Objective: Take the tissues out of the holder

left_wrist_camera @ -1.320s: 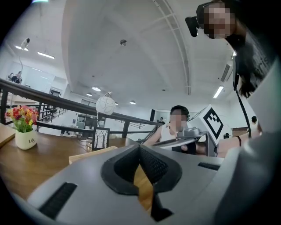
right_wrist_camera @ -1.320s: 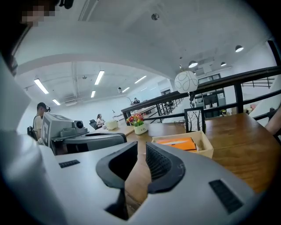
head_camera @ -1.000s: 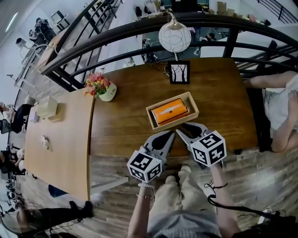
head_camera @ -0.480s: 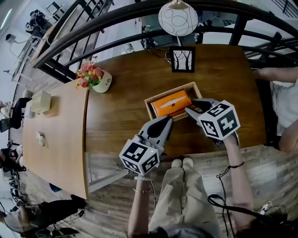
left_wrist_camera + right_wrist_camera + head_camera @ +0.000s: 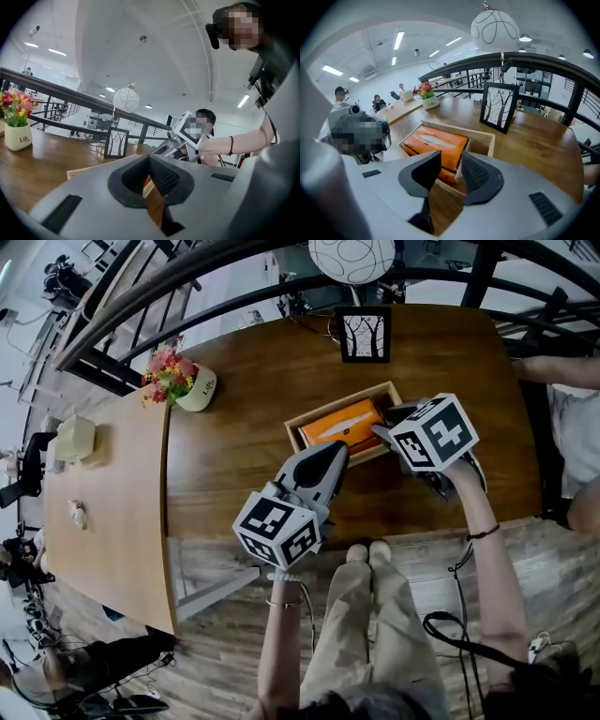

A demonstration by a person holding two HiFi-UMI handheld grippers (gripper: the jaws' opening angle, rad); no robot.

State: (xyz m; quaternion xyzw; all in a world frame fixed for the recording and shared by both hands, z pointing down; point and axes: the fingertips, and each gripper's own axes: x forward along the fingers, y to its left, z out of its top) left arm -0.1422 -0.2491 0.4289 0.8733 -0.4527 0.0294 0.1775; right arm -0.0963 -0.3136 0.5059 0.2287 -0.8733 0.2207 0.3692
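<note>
Dark wood makes up the desk (image 5: 244, 399), which sits inside a curved black railing (image 5: 187, 268). A framed tree picture (image 5: 366, 334), a flower pot (image 5: 192, 388) and a white globe lamp (image 5: 352, 257) stand toward its far side. Near the middle lies the wooden holder (image 5: 328, 405), and the orange tissue pack (image 5: 339, 423) lies flat inside it, filling most of it.

The right claw (image 5: 382, 423) is at the holder's right end. In the right gripper view its jaws stand apart, and the near end of the pack (image 5: 438, 140) sits between their tips (image 5: 451, 157), above the holder's wall (image 5: 480, 136). Neither pad is clearly pressing on the pack.

The left claw (image 5: 336, 454) points at the holder's near long wall, just beside it; whether it touches cannot be told. In the left gripper view its jaws meet at the tips (image 5: 149, 159) and hold nothing. The pack lies beyond them, on the far side of that wall.
</note>
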